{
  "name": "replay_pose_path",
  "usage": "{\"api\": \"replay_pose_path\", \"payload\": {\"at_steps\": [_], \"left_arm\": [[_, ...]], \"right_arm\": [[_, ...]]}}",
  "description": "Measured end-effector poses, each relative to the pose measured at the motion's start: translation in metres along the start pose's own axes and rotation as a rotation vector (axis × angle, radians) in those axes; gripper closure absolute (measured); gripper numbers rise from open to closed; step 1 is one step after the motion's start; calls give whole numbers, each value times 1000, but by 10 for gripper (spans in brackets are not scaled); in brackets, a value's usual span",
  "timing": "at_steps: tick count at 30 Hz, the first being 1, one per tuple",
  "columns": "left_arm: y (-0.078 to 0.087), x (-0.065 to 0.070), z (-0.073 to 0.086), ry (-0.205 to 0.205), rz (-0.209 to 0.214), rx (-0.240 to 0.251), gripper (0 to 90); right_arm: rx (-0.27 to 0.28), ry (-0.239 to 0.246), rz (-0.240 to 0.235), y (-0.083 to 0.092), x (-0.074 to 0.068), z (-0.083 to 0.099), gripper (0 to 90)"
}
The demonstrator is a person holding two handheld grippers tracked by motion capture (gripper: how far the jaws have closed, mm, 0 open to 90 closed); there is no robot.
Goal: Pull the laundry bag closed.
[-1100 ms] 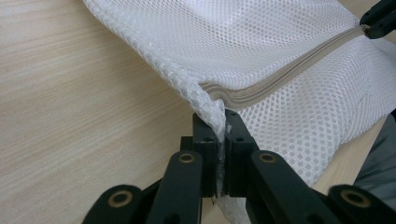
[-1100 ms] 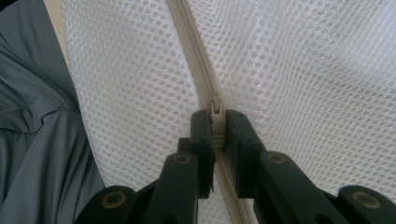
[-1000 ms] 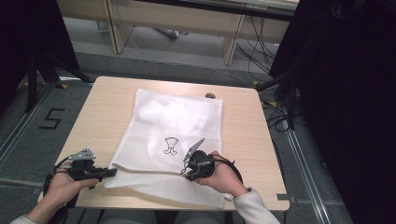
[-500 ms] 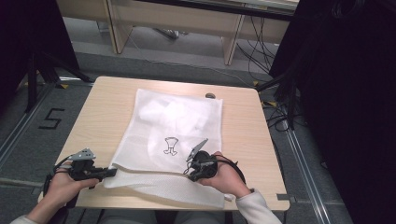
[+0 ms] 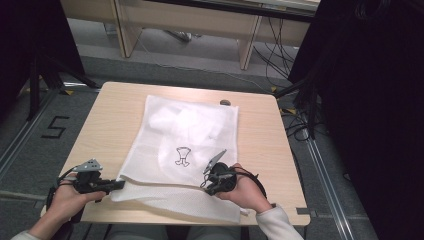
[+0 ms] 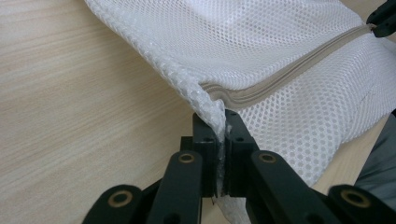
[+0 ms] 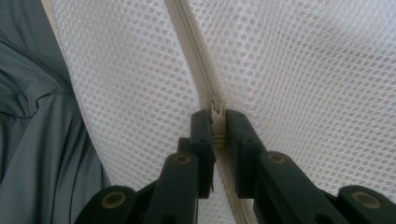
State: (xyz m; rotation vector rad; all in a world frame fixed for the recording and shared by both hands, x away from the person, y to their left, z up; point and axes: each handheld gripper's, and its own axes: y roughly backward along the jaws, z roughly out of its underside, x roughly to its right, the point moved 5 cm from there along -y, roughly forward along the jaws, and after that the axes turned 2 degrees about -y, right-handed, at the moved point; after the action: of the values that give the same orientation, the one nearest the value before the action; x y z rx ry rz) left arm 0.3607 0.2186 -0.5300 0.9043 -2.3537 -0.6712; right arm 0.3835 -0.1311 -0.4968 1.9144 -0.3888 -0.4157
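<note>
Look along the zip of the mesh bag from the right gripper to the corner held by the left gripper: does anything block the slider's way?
Nothing visible does. The right gripper pinches the zip slider; the left gripper clamps the mesh bag at its corner. The zip between them lies bare on the mesh.

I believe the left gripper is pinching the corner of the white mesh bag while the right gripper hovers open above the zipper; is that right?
Not quite. The right gripper is not open above the zipper: the right gripper view shows its jaws closed on the zipper pull. The rest holds: the left gripper pinches the corner of the white mesh bag, as the left gripper view shows.
</note>
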Motion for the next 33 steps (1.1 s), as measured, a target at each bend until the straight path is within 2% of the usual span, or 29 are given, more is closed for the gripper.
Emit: {"api": "replay_pose_path", "payload": {"at_steps": [33], "left_arm": [[0, 0, 0, 2, 2, 1, 850]], "right_arm": [[11, -36, 8, 10, 8, 18, 823]]}}
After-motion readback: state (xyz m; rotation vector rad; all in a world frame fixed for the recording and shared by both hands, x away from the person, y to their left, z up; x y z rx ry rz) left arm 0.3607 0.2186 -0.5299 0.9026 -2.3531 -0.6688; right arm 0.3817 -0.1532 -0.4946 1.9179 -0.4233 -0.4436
